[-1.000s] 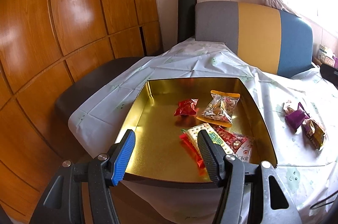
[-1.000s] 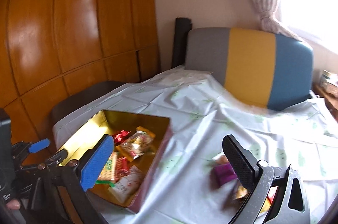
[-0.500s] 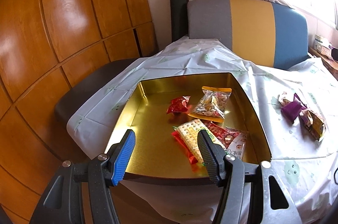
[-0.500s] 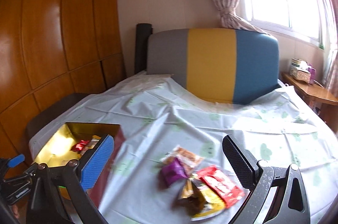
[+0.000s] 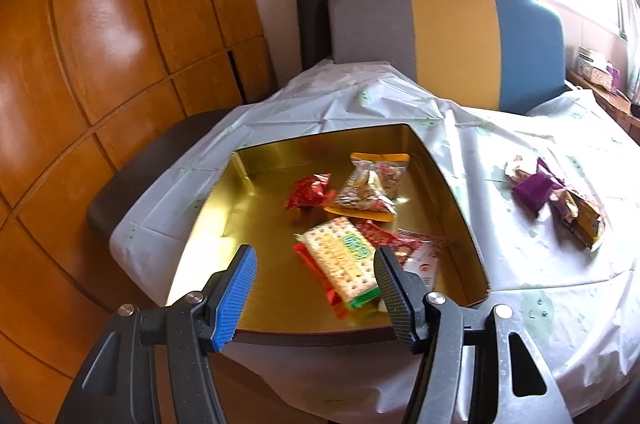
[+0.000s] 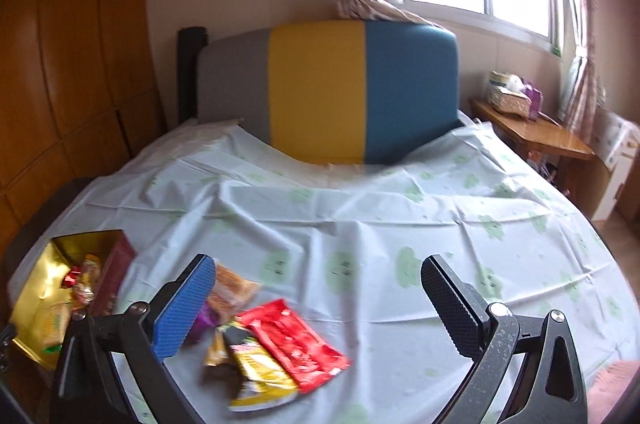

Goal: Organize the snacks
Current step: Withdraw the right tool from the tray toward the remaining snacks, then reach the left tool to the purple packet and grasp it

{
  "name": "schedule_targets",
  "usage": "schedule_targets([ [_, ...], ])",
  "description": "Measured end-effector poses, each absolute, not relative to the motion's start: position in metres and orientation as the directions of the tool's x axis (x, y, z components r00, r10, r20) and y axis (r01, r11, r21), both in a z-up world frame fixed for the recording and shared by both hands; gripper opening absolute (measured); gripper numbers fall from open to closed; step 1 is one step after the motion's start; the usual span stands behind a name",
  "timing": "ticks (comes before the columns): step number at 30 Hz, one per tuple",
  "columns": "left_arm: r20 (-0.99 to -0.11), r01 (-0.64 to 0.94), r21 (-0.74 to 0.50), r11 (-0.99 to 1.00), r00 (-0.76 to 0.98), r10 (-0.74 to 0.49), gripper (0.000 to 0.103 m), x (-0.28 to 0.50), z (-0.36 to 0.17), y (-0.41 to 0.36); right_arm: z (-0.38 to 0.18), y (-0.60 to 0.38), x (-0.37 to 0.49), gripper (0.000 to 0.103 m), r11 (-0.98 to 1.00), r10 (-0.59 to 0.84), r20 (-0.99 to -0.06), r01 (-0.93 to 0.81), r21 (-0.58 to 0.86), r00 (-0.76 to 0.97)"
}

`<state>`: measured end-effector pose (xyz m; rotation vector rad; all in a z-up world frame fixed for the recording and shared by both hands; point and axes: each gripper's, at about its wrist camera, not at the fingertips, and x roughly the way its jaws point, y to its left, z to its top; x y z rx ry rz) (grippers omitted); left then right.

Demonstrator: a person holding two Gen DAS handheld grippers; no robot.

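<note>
Bedroom scene, wood-panel wardrobe on one side, a pale cloth with green prints (image 6: 360, 224) spread over the work surface in front of a grey-yellow-blue headboard (image 6: 328, 92). Gold tin (image 5: 256, 224) sits at the cloth's near corner and holds a cracker pack (image 5: 340, 256), a clear nut bag (image 5: 372, 184), a small red candy wrapper (image 5: 308, 190) and a red-white packet partly under the crackers. Left gripper (image 5: 314, 290) is spread wide over the tin's near rim, nothing between the jaws. Right gripper (image 6: 316, 308) is also spread and empty, above the loose pile on the cloth: red packet (image 6: 298, 342), yellow packet (image 6: 256, 372), orange packet (image 6: 230, 290), purple packet (image 5: 534, 188). Pile is well apart from the tin. Risks, as a guess: packets overlap, so closing on the red one may drag or pinch the yellow one too; thin foil lies flat on loose cloth, so the pads could slip or bunch the cloth; the tin sits close to the edge and a nudge could shift it. Hard to read: the purple packet is mostly behind the right gripper's blue pad, pile is motion-blurred, labels unreadable, and the tin's near wall is cut off.
</note>
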<state>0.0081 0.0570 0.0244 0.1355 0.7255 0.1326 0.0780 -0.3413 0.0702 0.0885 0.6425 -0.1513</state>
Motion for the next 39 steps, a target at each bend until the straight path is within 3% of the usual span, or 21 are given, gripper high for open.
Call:
schedule_targets([
  [7,-0.698,0.082,0.046,0.996,0.716,-0.027,0.062,0.026,0.034,0.028,0.035,-0.408,0.088,0.103,0.899,0.006,-0.73,0.316,0.304,0.683],
  [9,-0.699,0.126,0.028,0.992,0.712,-0.07,0.062,0.032,0.036,0.015,0.031,-0.413,0.085,0.103,0.878,0.027,-0.741,0.339,0.339,0.671],
  [13,-0.735,0.244,-0.063,0.968,0.645,-0.21,0.073,0.049,0.036,-0.017,0.029,-0.416,0.083,0.103,0.859,0.048,-0.748,0.354,0.369,0.662],
  [16,-0.781,0.283,-0.145,0.948,0.556,-0.285,0.073,0.07,0.028,-0.035,0.029,-0.415,0.084,0.103,0.859,0.053,-0.751,0.353,0.37,0.658],
  [21,-0.813,0.349,-0.029,0.937,0.537,-0.225,0.072,0.083,0.02,-0.074,0.026,-0.411,0.087,0.103,0.86,0.08,-0.759,0.341,0.38,0.647],
  [28,-0.84,0.473,0.085,0.877,0.507,-0.193,0.06,0.112,-0.005,-0.122,0.029,-0.405,0.086,0.103,0.868,0.091,-0.755,0.319,0.38,0.65],
  [39,-0.853,0.599,0.169,0.783,0.486,-0.189,0.06,0.154,-0.043,-0.177,0.026,-0.411,0.09,0.103,0.855,0.116,-0.758,0.323,0.405,0.642],
])
